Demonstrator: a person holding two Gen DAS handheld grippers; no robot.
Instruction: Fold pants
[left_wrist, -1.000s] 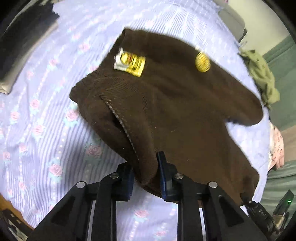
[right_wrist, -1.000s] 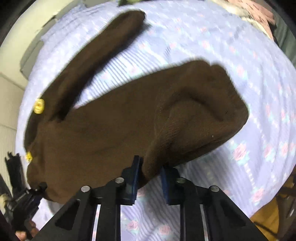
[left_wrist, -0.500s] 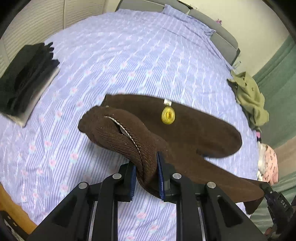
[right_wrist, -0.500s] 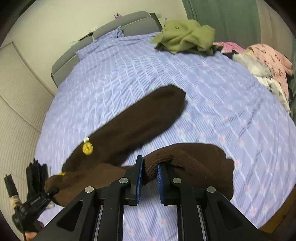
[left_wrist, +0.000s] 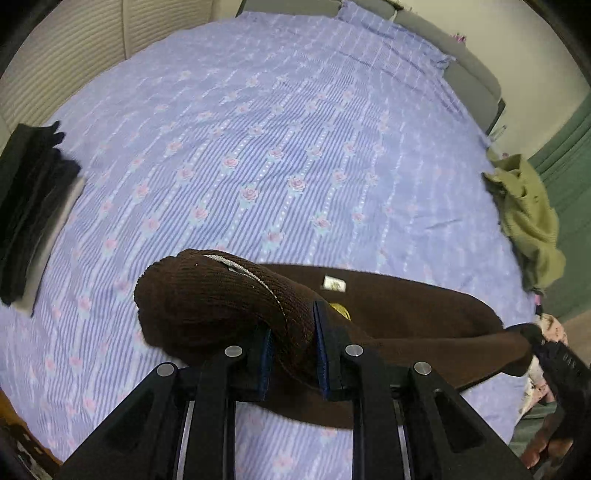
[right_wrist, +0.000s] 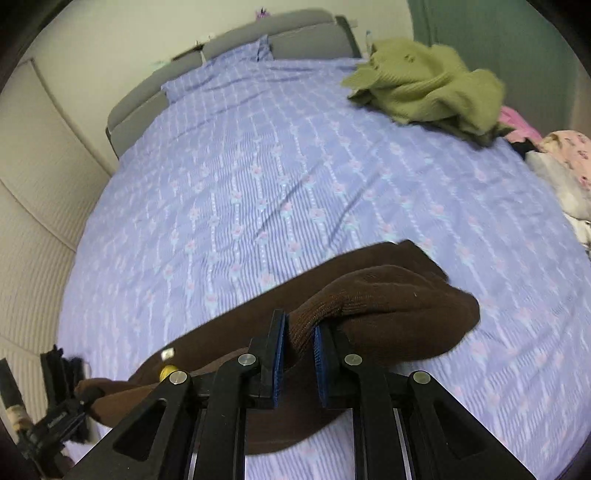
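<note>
Dark brown knit pants (left_wrist: 399, 314) lie folded along the near edge of a bed with a lavender floral sheet (left_wrist: 266, 147). My left gripper (left_wrist: 293, 321) is shut on the bunched waistband end (left_wrist: 207, 295), held just above the sheet. A white label (left_wrist: 334, 283) and a yellow tag (left_wrist: 341, 308) show on the fabric. My right gripper (right_wrist: 298, 328) is shut on the other bunched end of the pants (right_wrist: 388, 310). The label also shows in the right wrist view (right_wrist: 167, 353). Each gripper sees the other at the far end of the pants.
A stack of folded black clothes (left_wrist: 33, 218) sits at the left edge of the bed. A crumpled olive-green garment (right_wrist: 424, 88) lies at the right side, with pink and white clothes (right_wrist: 565, 155) beyond it. A grey headboard (right_wrist: 229, 55) is at the far end.
Both grippers have drawn the pants toward the near edge and lowered them. The far leg, spread out across the bed a second ago, now lies folded close against the near part.
</note>
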